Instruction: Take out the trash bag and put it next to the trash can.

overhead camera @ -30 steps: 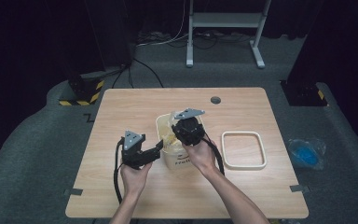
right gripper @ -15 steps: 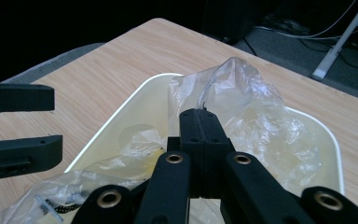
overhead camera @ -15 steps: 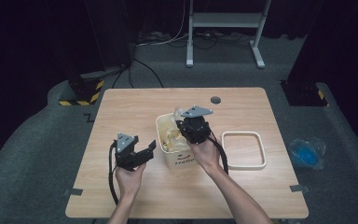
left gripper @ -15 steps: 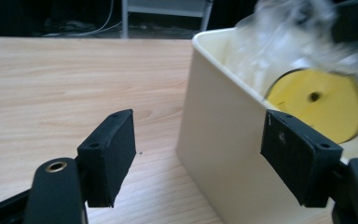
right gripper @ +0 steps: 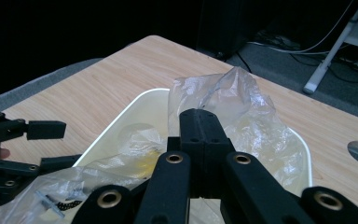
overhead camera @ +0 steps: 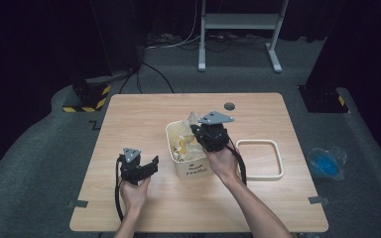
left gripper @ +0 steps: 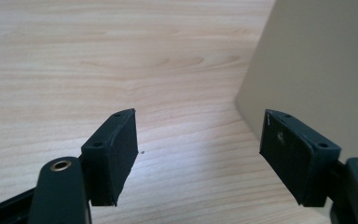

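I see my right gripper (right gripper: 200, 122) with jaws clamped on the clear plastic bag (right gripper: 235, 112) inside the cream bin (overhead camera: 187, 151), mid-table. My left gripper (left gripper: 200, 156) hovers just beside the bin's wall, jaws apart, holding nothing.

Wooden table (overhead camera: 144, 114), grey carpet floor (overhead camera: 39, 163), white metal stand (overhead camera: 238, 22), dark surroundings

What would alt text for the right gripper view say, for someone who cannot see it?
Two black gripper jaws stand pressed together, pinching a clear plastic bag that rises out of a cream bin on a wooden table. Another black gripper shows at the left edge, its jaws apart, and a dark floor with cables lies beyond the table.
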`<action>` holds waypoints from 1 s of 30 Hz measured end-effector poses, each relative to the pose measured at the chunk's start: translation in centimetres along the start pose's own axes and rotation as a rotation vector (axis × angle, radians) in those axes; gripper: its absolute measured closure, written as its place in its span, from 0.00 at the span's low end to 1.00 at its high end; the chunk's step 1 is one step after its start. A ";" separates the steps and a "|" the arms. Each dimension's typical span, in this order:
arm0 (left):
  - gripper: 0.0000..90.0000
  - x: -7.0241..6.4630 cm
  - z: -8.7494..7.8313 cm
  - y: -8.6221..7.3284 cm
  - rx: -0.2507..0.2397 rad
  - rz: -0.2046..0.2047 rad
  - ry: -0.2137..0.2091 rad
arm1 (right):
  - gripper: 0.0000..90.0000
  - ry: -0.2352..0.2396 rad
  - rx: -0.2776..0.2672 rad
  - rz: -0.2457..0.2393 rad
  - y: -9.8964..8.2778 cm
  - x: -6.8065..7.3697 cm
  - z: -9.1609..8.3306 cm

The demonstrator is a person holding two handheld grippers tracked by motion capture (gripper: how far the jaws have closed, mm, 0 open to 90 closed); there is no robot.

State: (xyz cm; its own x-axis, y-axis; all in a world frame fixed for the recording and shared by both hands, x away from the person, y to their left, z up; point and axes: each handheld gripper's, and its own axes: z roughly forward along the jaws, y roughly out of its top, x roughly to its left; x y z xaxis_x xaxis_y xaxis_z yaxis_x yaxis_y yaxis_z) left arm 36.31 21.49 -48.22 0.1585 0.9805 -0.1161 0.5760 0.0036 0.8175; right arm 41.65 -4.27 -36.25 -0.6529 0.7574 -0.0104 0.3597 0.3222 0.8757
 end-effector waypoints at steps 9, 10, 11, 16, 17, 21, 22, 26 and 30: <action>0.31 0.7 1.5 -1.2 0.057 0.013 0.071 | 1.00 0.009 -0.036 0.006 0.5 -0.3 -0.9; 0.31 0.7 1.6 -1.3 0.066 0.014 0.075 | 1.00 0.010 -0.041 0.009 0.5 -0.4 -1.0; 0.31 0.8 1.7 -1.4 0.069 0.016 0.081 | 1.00 0.010 -0.043 0.014 0.5 -0.5 -1.0; 0.31 1.1 2.2 -1.8 0.093 0.025 0.110 | 1.00 0.004 -0.064 0.020 0.7 -0.9 -1.5; 0.31 1.1 2.3 -1.9 0.098 0.026 0.111 | 1.00 0.004 -0.069 0.021 0.8 -0.9 -1.7; 0.31 1.1 2.5 -1.9 0.107 0.028 0.122 | 1.00 0.000 -0.082 0.015 1.1 -1.0 -2.2; 0.31 1.0 2.6 -2.0 0.111 0.035 0.125 | 1.00 0.000 -0.087 0.014 1.1 -1.0 -2.2; 0.31 1.0 2.9 -2.1 0.126 0.042 0.135 | 1.00 -0.003 -0.099 0.012 1.4 -1.1 -2.6; 0.32 1.2 3.1 -2.6 0.133 0.040 0.141 | 1.00 -0.009 -0.115 0.008 1.7 -1.1 -3.1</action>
State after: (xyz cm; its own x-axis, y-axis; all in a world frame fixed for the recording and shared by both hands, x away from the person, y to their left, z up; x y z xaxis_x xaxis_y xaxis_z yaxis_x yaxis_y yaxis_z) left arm 37.51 22.06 -52.23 0.0746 0.9972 0.0025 0.6739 -0.0522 0.7370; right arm 40.95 -6.33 -33.28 -0.6442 0.7649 -0.0071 0.2855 0.2491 0.9254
